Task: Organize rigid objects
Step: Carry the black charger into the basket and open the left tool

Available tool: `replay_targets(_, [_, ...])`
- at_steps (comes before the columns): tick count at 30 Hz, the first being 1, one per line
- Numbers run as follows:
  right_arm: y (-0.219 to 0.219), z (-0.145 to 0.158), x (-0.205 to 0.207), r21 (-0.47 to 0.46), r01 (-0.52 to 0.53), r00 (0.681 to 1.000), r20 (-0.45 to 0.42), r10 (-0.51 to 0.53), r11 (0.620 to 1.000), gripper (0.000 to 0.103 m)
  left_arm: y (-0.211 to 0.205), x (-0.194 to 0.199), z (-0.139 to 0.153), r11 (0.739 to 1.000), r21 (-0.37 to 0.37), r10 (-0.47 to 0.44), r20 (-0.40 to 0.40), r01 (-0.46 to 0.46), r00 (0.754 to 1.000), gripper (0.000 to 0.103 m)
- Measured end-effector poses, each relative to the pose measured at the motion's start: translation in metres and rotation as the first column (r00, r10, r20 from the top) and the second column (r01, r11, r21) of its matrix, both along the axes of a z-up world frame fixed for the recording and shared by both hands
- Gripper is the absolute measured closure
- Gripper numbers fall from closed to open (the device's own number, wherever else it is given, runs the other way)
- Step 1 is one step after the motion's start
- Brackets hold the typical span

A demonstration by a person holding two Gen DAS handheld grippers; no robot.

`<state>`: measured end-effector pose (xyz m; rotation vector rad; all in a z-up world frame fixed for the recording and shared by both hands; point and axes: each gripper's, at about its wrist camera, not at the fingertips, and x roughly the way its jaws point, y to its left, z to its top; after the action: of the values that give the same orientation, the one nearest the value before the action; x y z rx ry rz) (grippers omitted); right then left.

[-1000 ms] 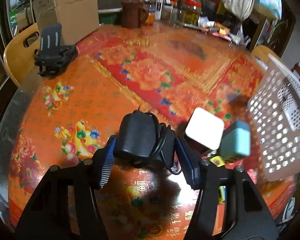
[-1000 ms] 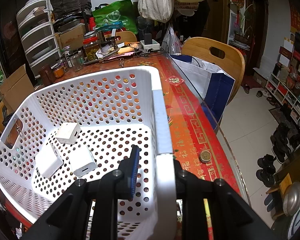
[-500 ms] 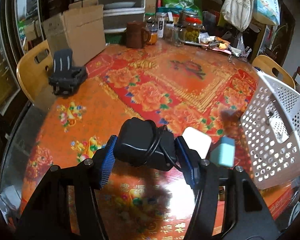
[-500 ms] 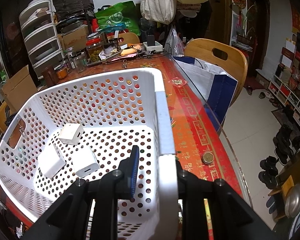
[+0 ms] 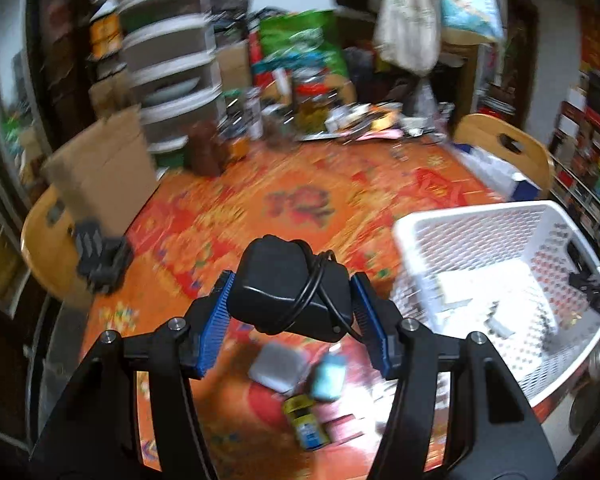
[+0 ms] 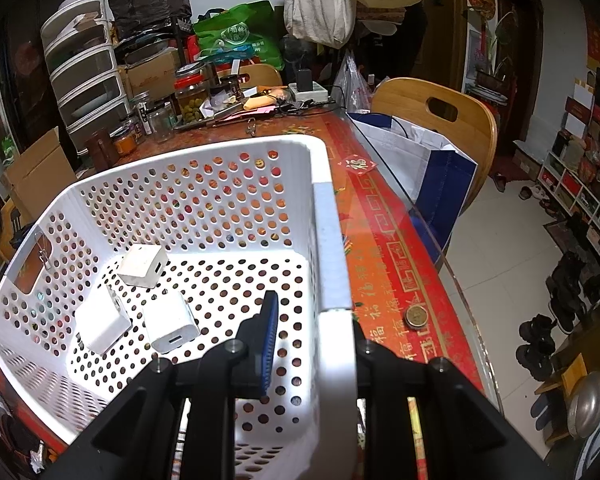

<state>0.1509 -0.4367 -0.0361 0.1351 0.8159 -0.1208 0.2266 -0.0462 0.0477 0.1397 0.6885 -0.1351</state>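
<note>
The black power adapter (image 5: 290, 290), stiff, smooth and probably fairly heavy, its cord looped loosely around it, is being clamped across its broad sides by the left claw (image 5: 292, 320) above the desk (image 5: 228, 216). The white basket (image 6: 324, 216) rim is being pinched by the clenched right claw (image 6: 314, 344).

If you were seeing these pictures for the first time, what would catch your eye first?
First, the black power adapter wrapped in its own cord, clamped between the blue pads of the left gripper above the orange-red patterned tablecloth. Next, the white perforated plastic basket, its near wall pinched by the right gripper, with three white charger cubes on its floor.
</note>
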Motion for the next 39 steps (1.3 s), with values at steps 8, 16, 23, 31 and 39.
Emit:
replay_targets(8, [0.0, 0.0, 0.001, 0.009, 0.001, 1.0, 0.003, -0.001, 1.0, 0.082, -0.099, 0.019, 0.009, 0.98, 0.094, -0.168, -0.06, 0.173, 0.984, 0.047])
replay_targets(16, [0.0, -0.001, 0.002, 0.014, -0.002, 1.0, 0.004, 0.002, 1.0, 0.082, -0.206, 0.048, -0.032, 0.912, 0.176, -0.307, -0.302, 0.369, 0.903, 0.047])
replay_targets(23, [0.0, -0.001, 0.002, 0.019, -0.003, 1.0, 0.005, 0.003, 1.0, 0.082, -0.26, 0.081, -0.08, 0.864, 0.24, -0.302, -0.457, 0.443, 0.837, 0.047])
replay_targets(31, [-0.001, -0.002, 0.002, 0.023, -0.006, 1.0, 0.005, 0.006, 1.0, 0.081, -0.279, 0.089, -0.107, 0.831, 0.271, -0.302, -0.515, 0.486, 0.802, 0.047])
replay_targets(39, [-0.001, -0.003, 0.002, 0.022, -0.008, 1.0, -0.003, 0.008, 1.0, 0.081, -0.281, 0.081, -0.118, 0.787, 0.353, -0.306, -0.488, 0.505, 0.818, 0.037])
